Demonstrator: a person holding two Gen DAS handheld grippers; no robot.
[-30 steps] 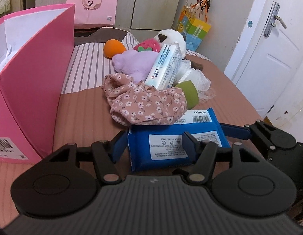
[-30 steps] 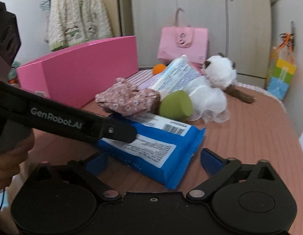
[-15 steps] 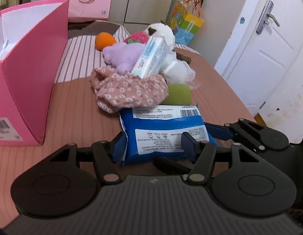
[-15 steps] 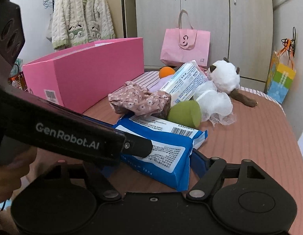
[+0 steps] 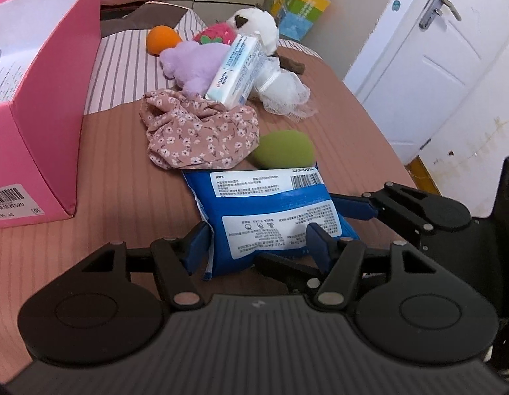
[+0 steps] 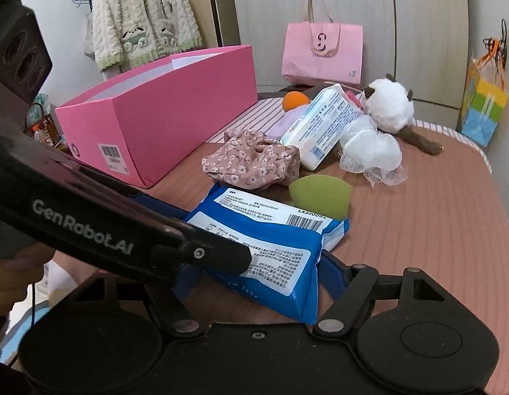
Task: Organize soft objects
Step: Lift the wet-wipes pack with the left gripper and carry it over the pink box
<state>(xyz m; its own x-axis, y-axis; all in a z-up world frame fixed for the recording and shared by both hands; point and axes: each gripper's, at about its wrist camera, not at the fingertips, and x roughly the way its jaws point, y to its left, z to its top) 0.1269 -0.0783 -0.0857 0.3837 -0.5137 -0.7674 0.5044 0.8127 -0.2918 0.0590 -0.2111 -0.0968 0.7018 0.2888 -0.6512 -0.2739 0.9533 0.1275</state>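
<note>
Between both grippers' blue pads, perhaps pinched: glossy, pillowy blue wipes pack (image 5: 270,217).

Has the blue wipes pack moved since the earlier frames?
Yes. The blue wipes pack has slid toward the camera, out from under the edge of the floral cloth that overlapped it earlier.

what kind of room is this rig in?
Most likely a bedroom at home. The soft objects lie on a striped bed cover, a fleece cardigan hangs beside wardrobe doors, and a white panelled door stands right of the bed.

Open bedspread (image 5: 122,177) beside pink box (image 5: 47,105)
</note>
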